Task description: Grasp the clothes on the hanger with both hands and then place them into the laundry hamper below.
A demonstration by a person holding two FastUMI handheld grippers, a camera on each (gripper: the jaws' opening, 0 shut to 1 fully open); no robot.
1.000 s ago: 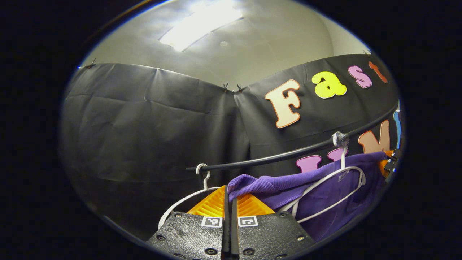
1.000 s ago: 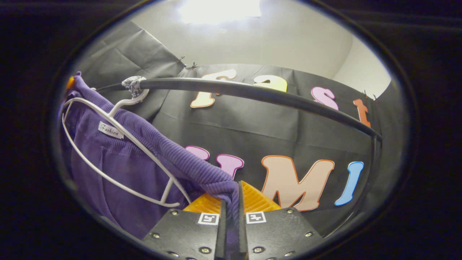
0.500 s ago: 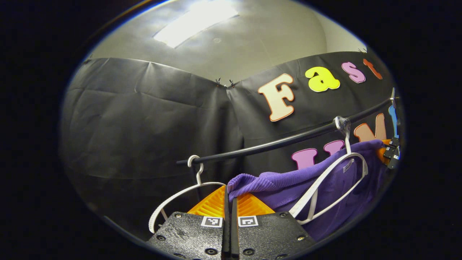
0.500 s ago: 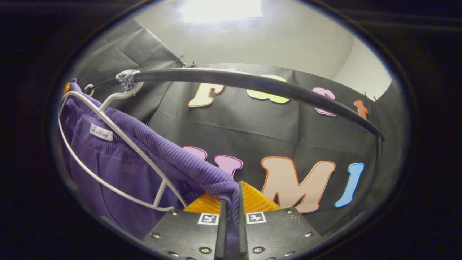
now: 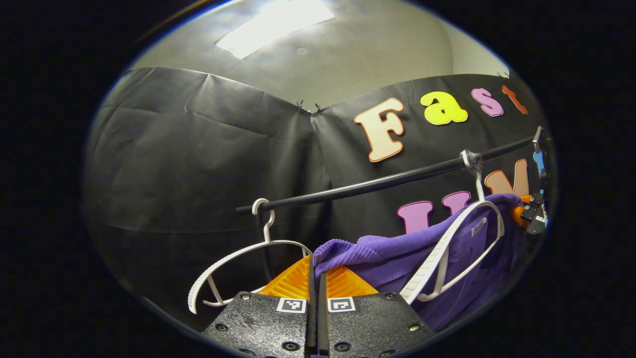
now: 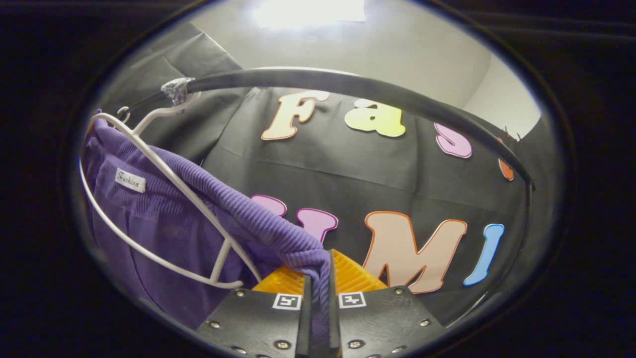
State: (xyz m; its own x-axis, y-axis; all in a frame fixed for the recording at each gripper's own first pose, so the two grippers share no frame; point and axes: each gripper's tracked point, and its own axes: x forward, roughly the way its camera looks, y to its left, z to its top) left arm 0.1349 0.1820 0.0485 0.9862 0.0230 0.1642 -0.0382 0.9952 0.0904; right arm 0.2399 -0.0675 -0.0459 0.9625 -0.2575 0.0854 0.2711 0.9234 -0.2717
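Note:
A purple ribbed garment hangs on a white hanger hooked over a black rail. My left gripper is shut on one ribbed edge of it, the cloth tucked between the fingers. In the right gripper view the garment drapes over the same hanger, which tilts under the rail. There my right gripper is shut on the other ribbed edge. The right gripper also shows far off at the right rim of the left gripper view.
An empty white hanger hangs at the rail's left end, close to my left fingers. The black cloth wall stands behind the rail. A pale ceiling with a bright light panel is overhead.
The rail has climbed higher in both views as both grippers sank with the garment. The garment's hanger tilts more, and the empty hanger has drifted left.

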